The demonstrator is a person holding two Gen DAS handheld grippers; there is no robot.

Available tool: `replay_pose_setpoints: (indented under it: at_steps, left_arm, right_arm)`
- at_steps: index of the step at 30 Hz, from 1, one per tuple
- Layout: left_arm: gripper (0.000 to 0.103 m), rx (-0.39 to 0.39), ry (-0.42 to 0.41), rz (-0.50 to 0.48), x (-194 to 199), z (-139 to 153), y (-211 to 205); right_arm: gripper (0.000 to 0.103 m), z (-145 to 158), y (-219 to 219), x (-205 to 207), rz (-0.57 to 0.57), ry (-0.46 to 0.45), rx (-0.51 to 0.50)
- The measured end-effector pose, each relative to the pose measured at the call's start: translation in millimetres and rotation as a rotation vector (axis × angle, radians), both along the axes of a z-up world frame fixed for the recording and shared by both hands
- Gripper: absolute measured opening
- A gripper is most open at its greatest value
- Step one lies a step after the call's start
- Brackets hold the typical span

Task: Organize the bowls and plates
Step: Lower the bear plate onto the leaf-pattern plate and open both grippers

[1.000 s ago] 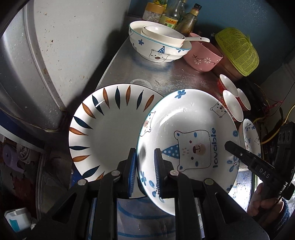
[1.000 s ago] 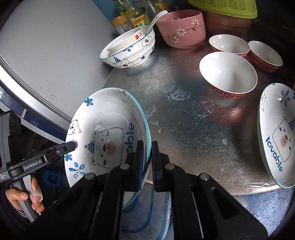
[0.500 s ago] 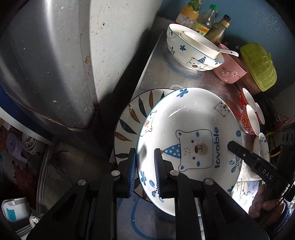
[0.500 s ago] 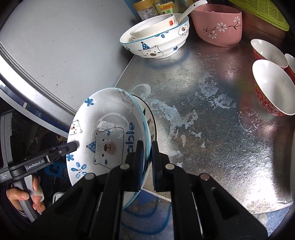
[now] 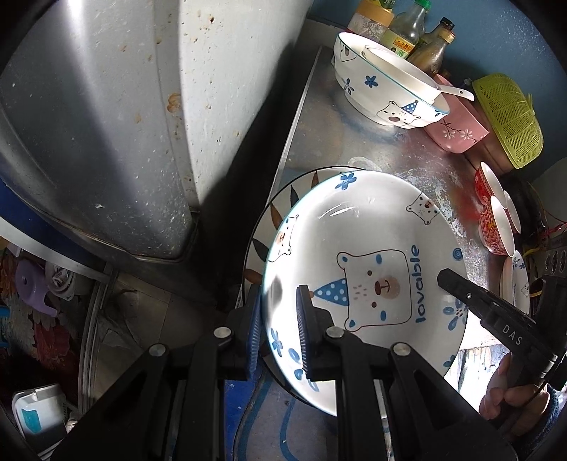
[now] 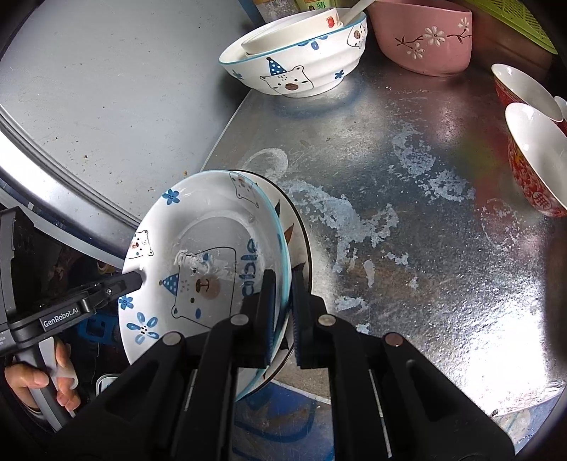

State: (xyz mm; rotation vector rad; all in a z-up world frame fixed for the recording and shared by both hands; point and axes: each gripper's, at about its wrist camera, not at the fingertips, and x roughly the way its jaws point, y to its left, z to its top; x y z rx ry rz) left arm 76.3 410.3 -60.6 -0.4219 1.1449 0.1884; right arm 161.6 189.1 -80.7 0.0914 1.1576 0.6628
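A white bear plate (image 5: 372, 255) printed "lovable" hangs tilted between both grippers. My left gripper (image 5: 280, 298) is shut on its left rim, and my right gripper (image 6: 283, 283) is shut on the opposite rim. The bear plate (image 6: 202, 227) sits just over a leaf-patterned plate (image 5: 273, 216), which lies on the metal counter (image 6: 425, 212) at its front left corner. Only a crescent of the leaf-patterned plate (image 6: 299, 234) shows. Whether the two plates touch I cannot tell. Each view also shows the other gripper: the right gripper (image 5: 446, 278), the left gripper (image 6: 136, 280).
At the back stand a big bear bowl (image 6: 294, 67) with a white bowl and spoon inside, a pink bowl (image 6: 425, 39), bottles (image 5: 407, 28) and a green basket (image 5: 506, 117). Red bowls (image 6: 535, 156) and another bear plate (image 5: 515, 280) are right. A grey appliance (image 5: 106, 124) borders the left.
Both grippers carried the bear plate left and slightly down, so it now covers most of the leaf-patterned plate. Neither grip changed.
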Motion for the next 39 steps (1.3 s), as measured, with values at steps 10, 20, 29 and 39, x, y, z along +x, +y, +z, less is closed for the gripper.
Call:
replay_pose_setpoints:
  at_steps: [10,20,29,39]
  left_arm:
    - [0.097,0.063,-0.092,-0.101,2.8,25.6,-28.1]
    - [0.102,0.081,-0.121,-0.094,-0.4,48.7,-40.4]
    - [0.102,0.099,-0.121,-0.084,-10.5,54.5,-57.1]
    - [0.102,0.079,-0.138,-0.128,-13.6,66.3,-102.6]
  right_arm:
    - [0.026,-1.2,18.3,1.8,-0.01,-0.006,-0.045]
    - [0.096,32.6,7.7,-4.9,-0.014,-0.131,-0.018]
    - [0.103,39.9,-33.9,-18.5,-0.067,-0.097,-0.034]
    - [0.103,56.8,-87.8,-37.7,-0.118,-0.117,-0.027]
